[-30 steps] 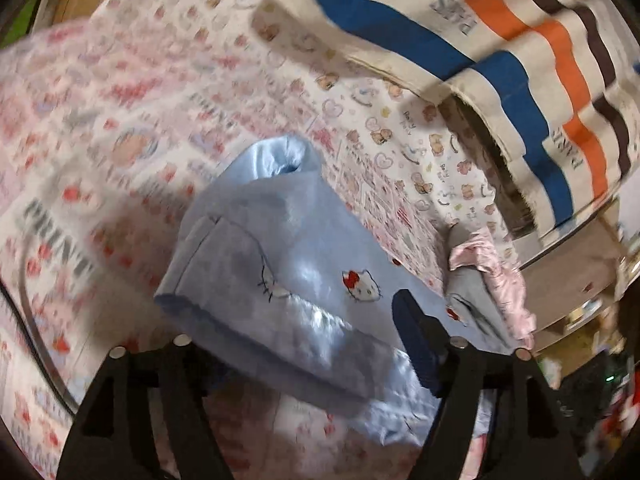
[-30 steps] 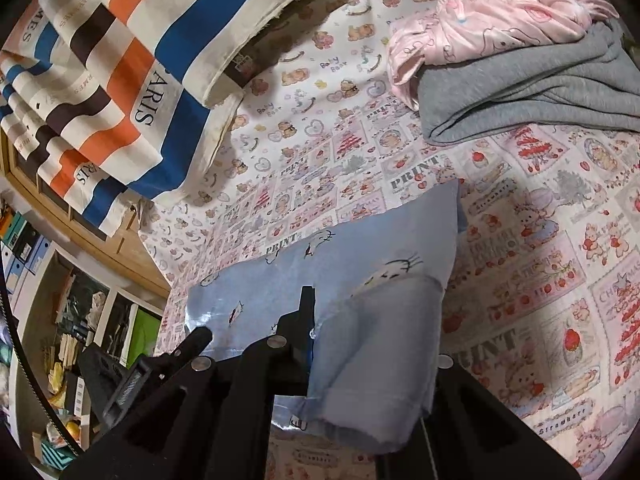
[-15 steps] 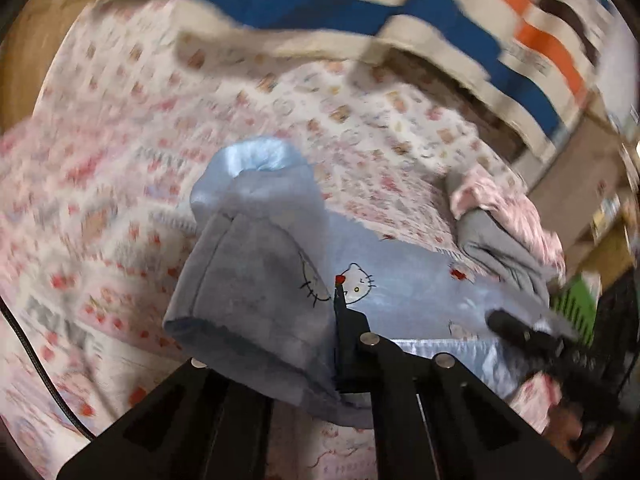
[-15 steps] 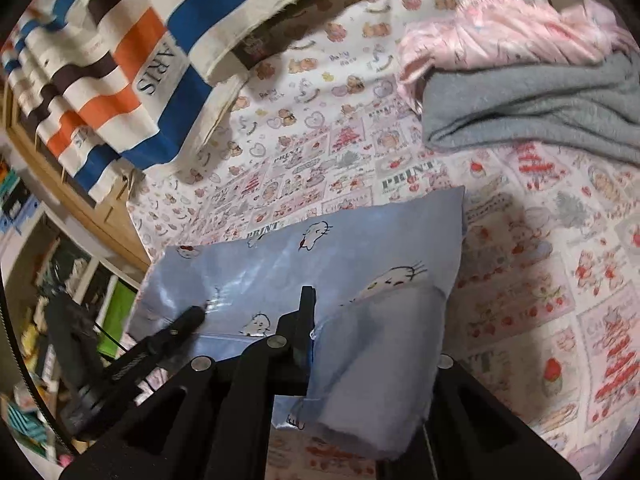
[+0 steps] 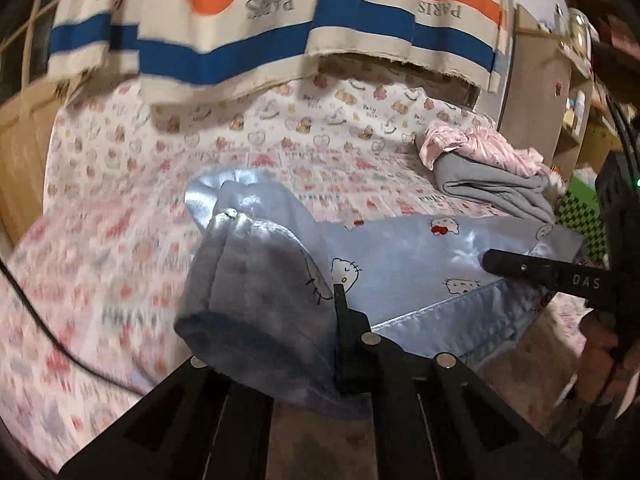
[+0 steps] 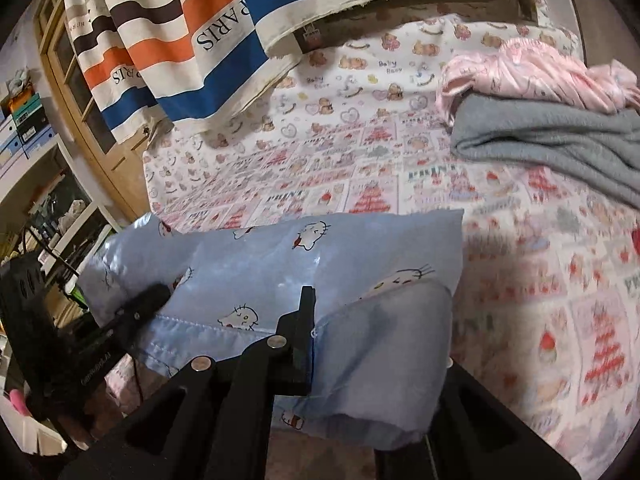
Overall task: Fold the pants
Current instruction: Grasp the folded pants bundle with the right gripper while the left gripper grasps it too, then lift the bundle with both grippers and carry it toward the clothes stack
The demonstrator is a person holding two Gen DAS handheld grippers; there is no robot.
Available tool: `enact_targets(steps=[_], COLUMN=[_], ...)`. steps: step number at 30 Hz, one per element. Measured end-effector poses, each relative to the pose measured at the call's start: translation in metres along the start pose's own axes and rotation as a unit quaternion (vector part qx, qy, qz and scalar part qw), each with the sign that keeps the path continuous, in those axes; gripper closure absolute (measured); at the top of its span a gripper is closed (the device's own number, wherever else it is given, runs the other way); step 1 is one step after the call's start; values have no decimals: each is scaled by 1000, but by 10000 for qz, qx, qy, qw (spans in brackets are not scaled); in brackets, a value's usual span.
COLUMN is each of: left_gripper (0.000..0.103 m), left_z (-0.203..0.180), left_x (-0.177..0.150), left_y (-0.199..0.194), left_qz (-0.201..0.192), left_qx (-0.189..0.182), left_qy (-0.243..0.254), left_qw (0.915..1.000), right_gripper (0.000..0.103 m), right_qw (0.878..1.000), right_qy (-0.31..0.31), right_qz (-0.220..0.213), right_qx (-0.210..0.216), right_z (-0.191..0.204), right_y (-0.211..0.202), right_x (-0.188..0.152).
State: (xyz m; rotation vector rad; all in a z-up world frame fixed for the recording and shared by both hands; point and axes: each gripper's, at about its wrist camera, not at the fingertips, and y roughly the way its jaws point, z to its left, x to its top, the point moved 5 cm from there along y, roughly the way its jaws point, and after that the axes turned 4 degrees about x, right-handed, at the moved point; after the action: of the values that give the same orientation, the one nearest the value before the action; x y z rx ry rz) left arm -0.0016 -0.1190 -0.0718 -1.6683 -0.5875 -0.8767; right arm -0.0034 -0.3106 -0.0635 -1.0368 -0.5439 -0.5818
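Light blue satin pants (image 5: 408,264) with cat prints are stretched between both grippers, just above the patterned bed sheet (image 5: 120,208). My left gripper (image 5: 280,320) is shut on one bunched end of the pants, which drapes over its fingers. My right gripper (image 6: 372,340) is shut on the other end of the pants (image 6: 280,252). Each gripper shows in the other's view: the right one (image 5: 504,266) at the right edge, the left one (image 6: 140,304) at the lower left.
A grey garment (image 6: 560,136) with a pink one (image 6: 532,68) on top lies at the bed's far right. A striped blue, orange and brown cloth (image 6: 216,36) hangs over the bed's far edge. Shelves and a wooden door (image 6: 80,104) stand to the left.
My left gripper shut on its end of the pants and swung round with it. The pants are now pulled out into a long band between both grippers.
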Motion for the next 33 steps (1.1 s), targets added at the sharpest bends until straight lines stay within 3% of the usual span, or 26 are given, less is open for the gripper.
enact_targets(steps=[2, 4, 5, 6, 12, 18, 21, 23, 24, 25, 26, 28, 29, 30, 33], left_gripper=[91, 72, 57, 50, 48, 37, 28, 27, 27, 27, 30, 57, 91, 97, 98], left_z=[1, 5, 7, 11, 30, 41, 43, 46, 46, 47, 47, 41, 35, 29, 17], left_x=[-7, -9, -10, -10, -8, 1, 1, 4, 5, 6, 6, 9, 10, 9, 10], left_y=[-3, -2, 0, 3, 16, 18, 25, 26, 27, 29, 31, 34, 36, 38, 31], left_qz=[86, 147, 199, 275, 483, 199, 254, 228, 228, 255, 301, 301, 364, 437, 201], left_qx=[-109, -138, -158, -164, -513, -571, -696, -711, -702, -641, -544, -394, -367, -362, -113], left_qy=[-189, -357, -459, -592, -1373, -1689, -1810, -1911, -1957, -2008, -2044, -1862, -1679, -1493, -988], left_qw=[9997, 9992, 9986, 9977, 9880, 9838, 9807, 9787, 9779, 9772, 9769, 9813, 9844, 9872, 9948], right_gripper=[97, 97, 94, 89, 84, 64, 63, 63, 65, 73, 78, 88, 91, 95, 98], right_qw=[9999, 9997, 9996, 9995, 9985, 9983, 9976, 9975, 9976, 9978, 9983, 9987, 9989, 9991, 9991], right_qy=[147, 248, 270, 319, 554, 527, 642, 667, 633, 590, 541, 452, 402, 333, 104], right_qz=[12, -23, -3, 42, 5, -139, -164, -158, -154, -131, -58, -36, -25, -5, -16], right_qx=[33, -18, -21, -45, -7, -214, -180, -198, -239, -256, -219, -252, -257, -281, -421], right_z=[-2, -6, -8, -10, -17, -20, -23, -23, -22, -21, -18, -14, -13, -11, -5], right_y=[-3, -3, -2, -1, 5, 11, 13, 15, 15, 17, 19, 22, 23, 24, 25], right_x=[-5, -7, -7, -9, -13, -12, -8, -7, -7, -7, -8, -9, -9, -9, -9])
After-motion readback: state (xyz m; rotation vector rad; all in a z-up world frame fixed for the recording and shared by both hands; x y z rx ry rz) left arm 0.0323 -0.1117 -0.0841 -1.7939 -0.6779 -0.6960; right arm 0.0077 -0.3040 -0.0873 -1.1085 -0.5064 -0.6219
